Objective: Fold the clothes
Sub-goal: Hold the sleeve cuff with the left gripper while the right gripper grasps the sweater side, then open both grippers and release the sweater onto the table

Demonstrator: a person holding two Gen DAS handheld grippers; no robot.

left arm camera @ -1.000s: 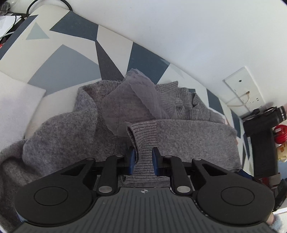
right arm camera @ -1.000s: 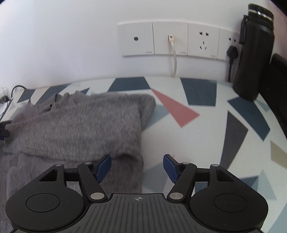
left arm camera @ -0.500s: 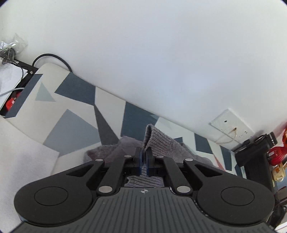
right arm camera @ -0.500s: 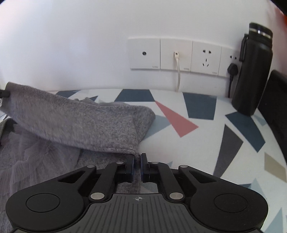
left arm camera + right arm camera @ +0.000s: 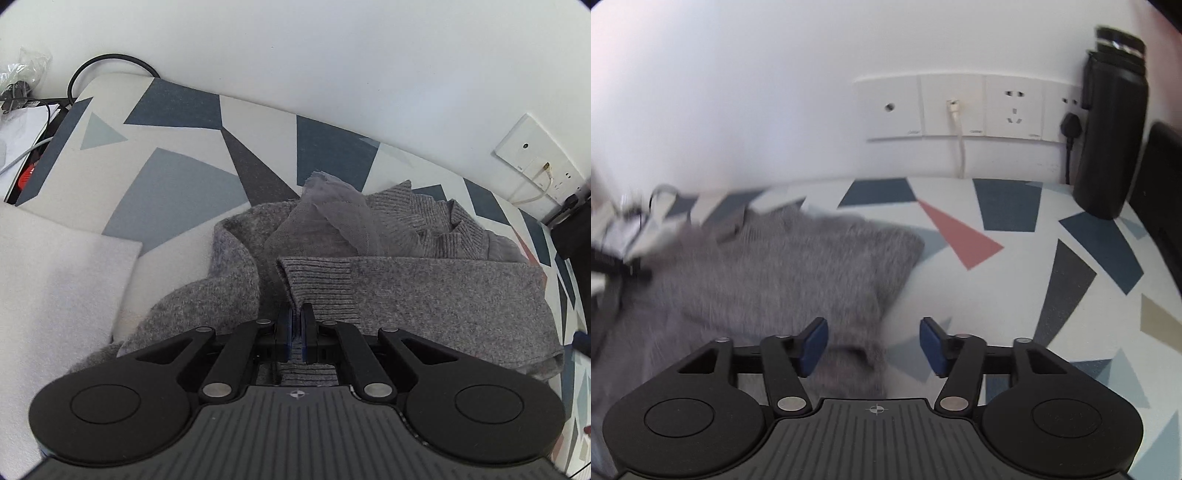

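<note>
- left gripper (image 5: 296,328) is clenched on the ribbed cuff (image 5: 317,284) of the grey knitted sweater (image 5: 443,295).
- right gripper (image 5: 873,345) is released, the sweater's edge between its fingers.

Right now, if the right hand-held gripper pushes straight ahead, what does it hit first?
Probably the grey sweater: its near corner already lies between the open fingers of the right hand-held gripper, slightly left of centre. Past it comes bare patterned tabletop, then the wall. The frame is blurred, so depth is uncertain.
</note>
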